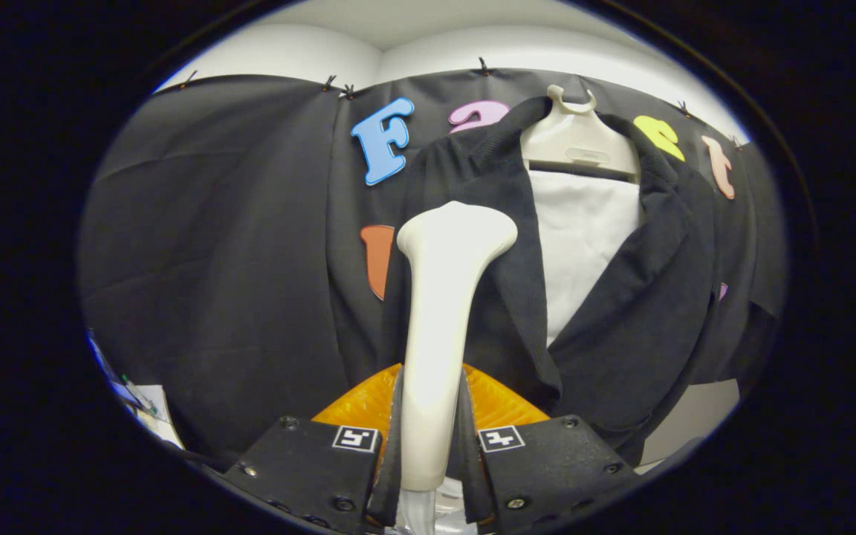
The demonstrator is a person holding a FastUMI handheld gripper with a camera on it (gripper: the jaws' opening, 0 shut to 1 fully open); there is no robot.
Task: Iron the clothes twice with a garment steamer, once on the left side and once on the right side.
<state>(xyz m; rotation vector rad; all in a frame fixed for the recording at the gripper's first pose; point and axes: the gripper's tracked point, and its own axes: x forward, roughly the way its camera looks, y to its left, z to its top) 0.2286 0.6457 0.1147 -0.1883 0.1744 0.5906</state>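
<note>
Jaws (432,438) are clenched on the handle of the garment steamer (443,312), which stands upright between them. Its wide head is at the left front panel of the dark jacket (621,312), near the lapel. I judge the left-side pass is in hand. Next, the head should slide down this panel, staying against the cloth. Further right, the jacket hangs on a pale hanger (576,141).

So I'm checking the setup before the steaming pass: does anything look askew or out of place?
Nothing stands out. The gripper is shut on the steamer, which stands upright between the fingers, its head against the dark jacket. The jacket hangs open on its hanger over a white shirt.
</note>
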